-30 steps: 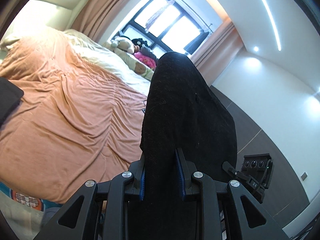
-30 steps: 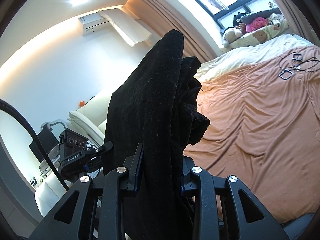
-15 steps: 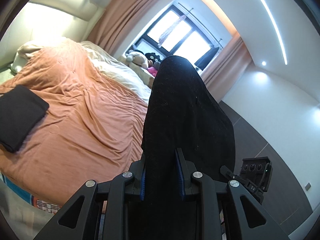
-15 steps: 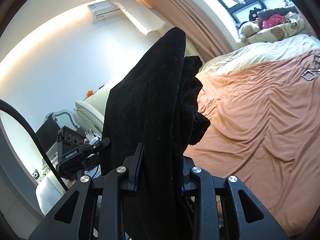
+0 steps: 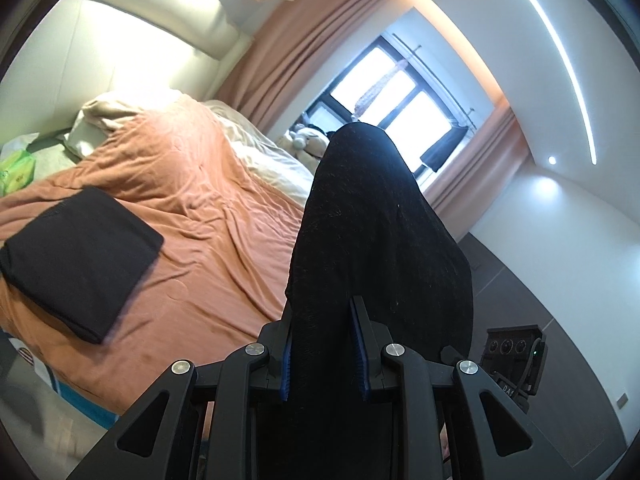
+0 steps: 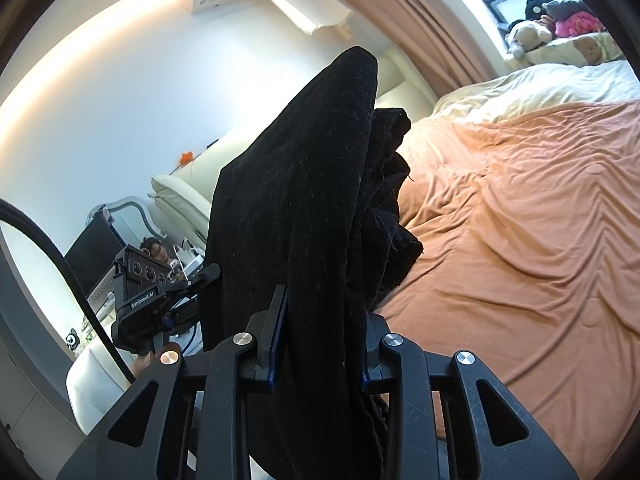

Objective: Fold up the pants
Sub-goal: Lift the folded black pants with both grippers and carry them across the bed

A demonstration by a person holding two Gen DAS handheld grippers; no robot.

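left wrist: each hand-held gripper pinches thick, fuzzy black pants, bunched upright.

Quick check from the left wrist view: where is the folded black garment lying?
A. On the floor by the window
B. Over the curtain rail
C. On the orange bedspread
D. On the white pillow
C: the folded black garment lies flat on the orange bedspread.
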